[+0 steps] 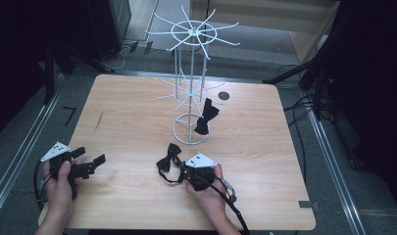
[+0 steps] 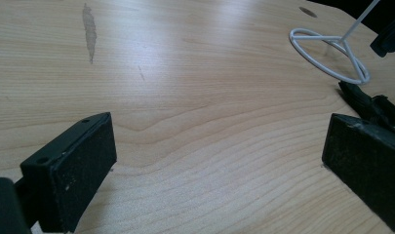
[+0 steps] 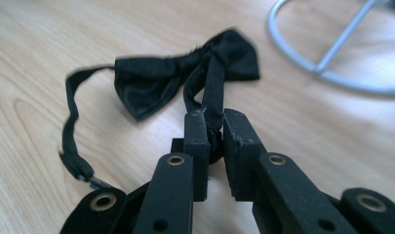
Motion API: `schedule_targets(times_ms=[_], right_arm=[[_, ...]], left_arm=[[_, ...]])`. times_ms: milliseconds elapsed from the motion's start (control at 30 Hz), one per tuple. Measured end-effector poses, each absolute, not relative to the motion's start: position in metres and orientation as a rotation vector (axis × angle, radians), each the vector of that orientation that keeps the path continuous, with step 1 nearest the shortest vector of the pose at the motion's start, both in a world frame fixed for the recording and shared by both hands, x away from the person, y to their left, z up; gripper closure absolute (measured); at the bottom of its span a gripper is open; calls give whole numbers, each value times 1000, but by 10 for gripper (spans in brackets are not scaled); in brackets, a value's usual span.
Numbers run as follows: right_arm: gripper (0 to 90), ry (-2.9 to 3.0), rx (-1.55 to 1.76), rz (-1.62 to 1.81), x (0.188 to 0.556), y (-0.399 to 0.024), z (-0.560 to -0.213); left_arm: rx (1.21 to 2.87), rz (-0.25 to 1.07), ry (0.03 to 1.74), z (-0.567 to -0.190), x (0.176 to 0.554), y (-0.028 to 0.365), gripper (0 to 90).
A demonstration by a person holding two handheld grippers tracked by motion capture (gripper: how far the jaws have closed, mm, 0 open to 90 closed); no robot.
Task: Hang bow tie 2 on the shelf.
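Bow tie lies on the desk, just in front of the rack base ring, toward the person. Long axis runs diagonally in the high view: one wing up toward the rack base, the other down and to the left. Its strap loops off the far wing and curls back toward the person (metal end fitting near the bottom of the right gripper view, blurred).

Right gripper: just right of the bow tie, on the person's side of the rack base. Jaws together, clamped on a doubled piece of strap that runs up from the jaws to the knot. Where the strap joins behind the knot is hidden.

Left gripper: well left of the rack, near the desk's front left corner. Jaws wide apart, bare desk between them, pointing toward the rack base.

Second bow tie hangs beside the rack pole, above the base ring, long axis near vertical; its hook point is hard to make out. In the left gripper view it is cut off at the right edge.
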State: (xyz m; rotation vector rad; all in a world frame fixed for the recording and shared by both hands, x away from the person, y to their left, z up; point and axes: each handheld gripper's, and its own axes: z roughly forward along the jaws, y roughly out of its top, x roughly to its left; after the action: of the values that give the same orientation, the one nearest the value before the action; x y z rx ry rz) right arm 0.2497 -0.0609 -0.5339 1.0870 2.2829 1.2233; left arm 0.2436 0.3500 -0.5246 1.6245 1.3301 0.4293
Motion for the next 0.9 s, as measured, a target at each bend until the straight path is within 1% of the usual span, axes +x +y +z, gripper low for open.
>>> schedule_targets(times_ms=[367,900], right_arm=[[825,2127,1005,1335,245,-83,-500],[824,2000,1009,1419,243,-103,-470]], left_arm=[[1624,430,1331,-525,243,350,0],[1626,429,1330,-525,244,350,0]])
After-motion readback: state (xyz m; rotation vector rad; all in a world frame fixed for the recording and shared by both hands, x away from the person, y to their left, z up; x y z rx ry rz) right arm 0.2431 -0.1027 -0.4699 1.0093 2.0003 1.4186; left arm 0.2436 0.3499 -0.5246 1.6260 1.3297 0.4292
